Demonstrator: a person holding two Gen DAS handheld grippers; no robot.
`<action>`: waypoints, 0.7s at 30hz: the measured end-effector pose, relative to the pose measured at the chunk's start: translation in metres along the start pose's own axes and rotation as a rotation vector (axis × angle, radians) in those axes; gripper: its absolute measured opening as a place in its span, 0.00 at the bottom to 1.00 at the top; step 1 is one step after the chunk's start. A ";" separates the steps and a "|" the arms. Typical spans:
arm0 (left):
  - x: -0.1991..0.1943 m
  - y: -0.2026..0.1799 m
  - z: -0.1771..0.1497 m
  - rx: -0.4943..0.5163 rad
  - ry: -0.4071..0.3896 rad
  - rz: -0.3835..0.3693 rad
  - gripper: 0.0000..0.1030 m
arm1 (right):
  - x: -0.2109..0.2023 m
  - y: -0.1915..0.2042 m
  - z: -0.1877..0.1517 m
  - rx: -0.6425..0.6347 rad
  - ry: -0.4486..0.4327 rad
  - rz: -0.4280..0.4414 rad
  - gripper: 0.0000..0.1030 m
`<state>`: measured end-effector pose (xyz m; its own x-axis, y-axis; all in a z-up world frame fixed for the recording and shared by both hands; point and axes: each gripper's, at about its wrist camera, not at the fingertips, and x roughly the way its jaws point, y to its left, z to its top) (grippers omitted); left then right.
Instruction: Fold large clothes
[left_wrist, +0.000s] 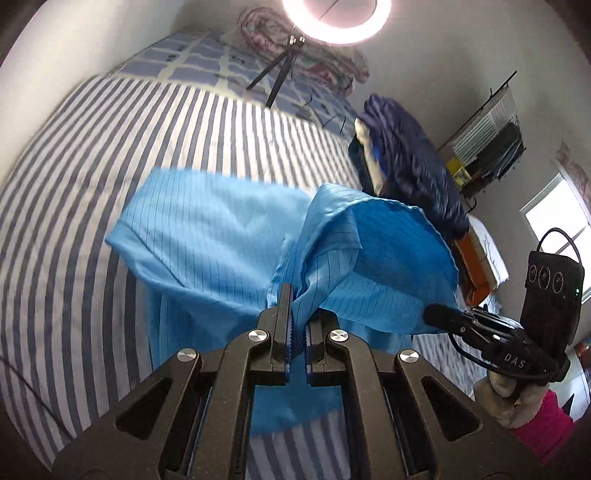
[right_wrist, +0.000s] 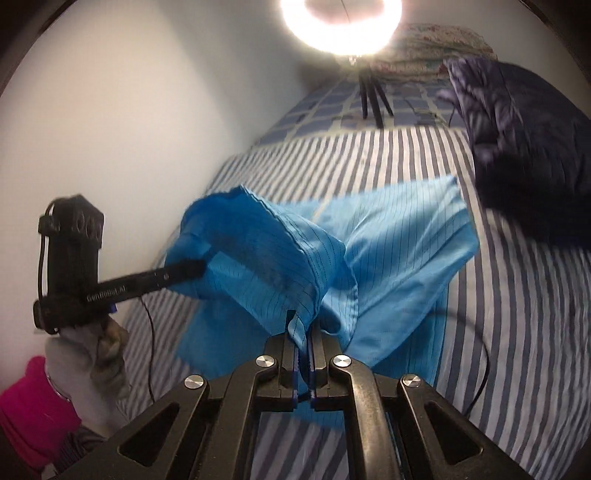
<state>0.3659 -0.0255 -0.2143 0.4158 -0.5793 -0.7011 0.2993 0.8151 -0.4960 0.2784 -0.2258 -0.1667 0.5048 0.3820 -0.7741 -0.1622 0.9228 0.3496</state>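
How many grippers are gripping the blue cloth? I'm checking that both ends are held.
2. The left gripper pinches one bunched edge of the blue cloth; the right gripper pinches the other. Neither seems hidden.

Striped bed sheet (left_wrist: 110, 155), white wall (right_wrist: 147, 92), glowing ring light (left_wrist: 336, 22) on tripod (left_wrist: 277, 74), bright window (left_wrist: 554, 218)
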 end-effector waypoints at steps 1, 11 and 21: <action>0.001 0.001 -0.008 0.000 0.011 0.007 0.02 | 0.001 0.001 -0.006 0.000 0.006 0.000 0.01; -0.014 -0.003 -0.069 0.081 0.097 0.057 0.10 | -0.003 0.014 -0.051 -0.090 0.074 0.020 0.09; -0.098 -0.010 -0.102 0.091 0.048 -0.009 0.29 | -0.108 -0.003 -0.079 -0.072 -0.057 0.079 0.28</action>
<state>0.2345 0.0232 -0.1933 0.3719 -0.5843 -0.7213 0.3808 0.8047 -0.4555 0.1571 -0.2657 -0.1258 0.5346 0.4525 -0.7138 -0.2632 0.8917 0.3682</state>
